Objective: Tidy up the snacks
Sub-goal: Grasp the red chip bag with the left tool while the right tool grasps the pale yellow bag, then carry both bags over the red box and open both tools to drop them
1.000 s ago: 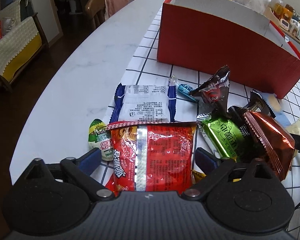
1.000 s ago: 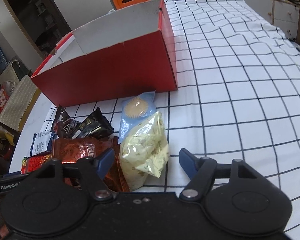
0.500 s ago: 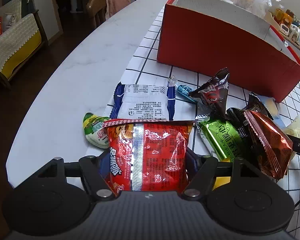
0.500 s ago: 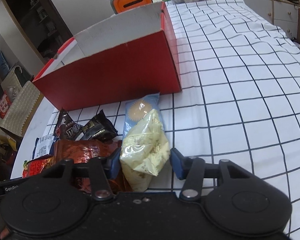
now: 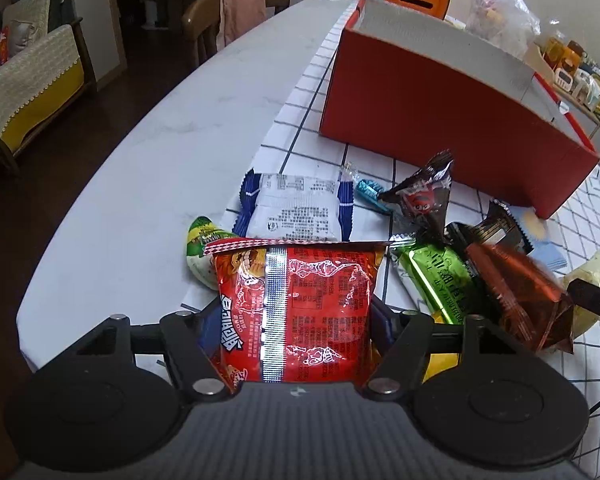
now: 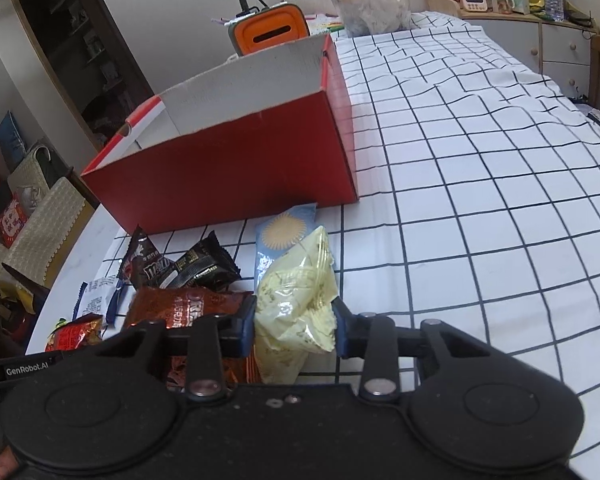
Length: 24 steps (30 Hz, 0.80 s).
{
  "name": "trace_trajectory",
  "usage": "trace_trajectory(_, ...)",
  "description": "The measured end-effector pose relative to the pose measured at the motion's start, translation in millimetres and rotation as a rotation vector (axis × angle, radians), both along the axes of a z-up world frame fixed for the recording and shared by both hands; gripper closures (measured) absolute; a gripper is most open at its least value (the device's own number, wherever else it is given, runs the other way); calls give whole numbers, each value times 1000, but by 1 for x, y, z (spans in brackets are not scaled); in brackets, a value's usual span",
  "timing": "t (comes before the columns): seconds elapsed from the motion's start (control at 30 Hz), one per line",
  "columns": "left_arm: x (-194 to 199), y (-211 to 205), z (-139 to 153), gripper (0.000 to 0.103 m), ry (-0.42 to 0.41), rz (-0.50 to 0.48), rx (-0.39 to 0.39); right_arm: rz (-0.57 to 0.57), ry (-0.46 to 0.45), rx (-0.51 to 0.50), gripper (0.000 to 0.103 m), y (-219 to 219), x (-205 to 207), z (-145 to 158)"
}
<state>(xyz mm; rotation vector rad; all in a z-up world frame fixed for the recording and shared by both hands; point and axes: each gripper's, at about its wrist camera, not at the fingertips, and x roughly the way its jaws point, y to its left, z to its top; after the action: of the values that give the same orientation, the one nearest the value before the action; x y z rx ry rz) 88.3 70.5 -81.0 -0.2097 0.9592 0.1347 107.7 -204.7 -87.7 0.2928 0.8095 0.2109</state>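
Note:
My left gripper (image 5: 294, 316) is shut on a red foil snack packet (image 5: 300, 300), its pads pressing both sides. The right gripper (image 6: 294, 324) has its jaws closing on a pale yellow packet (image 6: 296, 292), and the pads dent its sides. Loose snacks lie between the two: a blue-and-white packet (image 5: 296, 208), a green bar (image 5: 440, 280), a shiny brown packet (image 5: 516, 292), a dark chocolate bag (image 5: 424, 204) and a light blue packet (image 6: 280, 232). Behind them stands an open red box (image 6: 236, 168) with a white inside.
A black-and-white chequered cloth (image 6: 480, 200) covers the table's right part; the left is bare white marble (image 5: 160, 152) with a curved edge. An orange device (image 6: 272, 32) and a plastic bag (image 6: 368, 0) sit behind the box. A chair (image 5: 228, 20) stands at the far side.
Both grippers' jaws came together, the left onto the red packet and the right onto the yellow packet. Both packets now look raised, and the box appears lower in both views.

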Motion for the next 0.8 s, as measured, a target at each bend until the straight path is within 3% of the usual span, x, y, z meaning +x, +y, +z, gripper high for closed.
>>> trace_trajectory(0.43, -3, -7, 31, 34, -79, -37, 12, -49, -80, -29, 68, -22, -8, 25)
trace_trajectory(0.8, 25, -27, 74, 34, -168, -93, 76, -32, -158, -68, 67, -24, 6, 61)
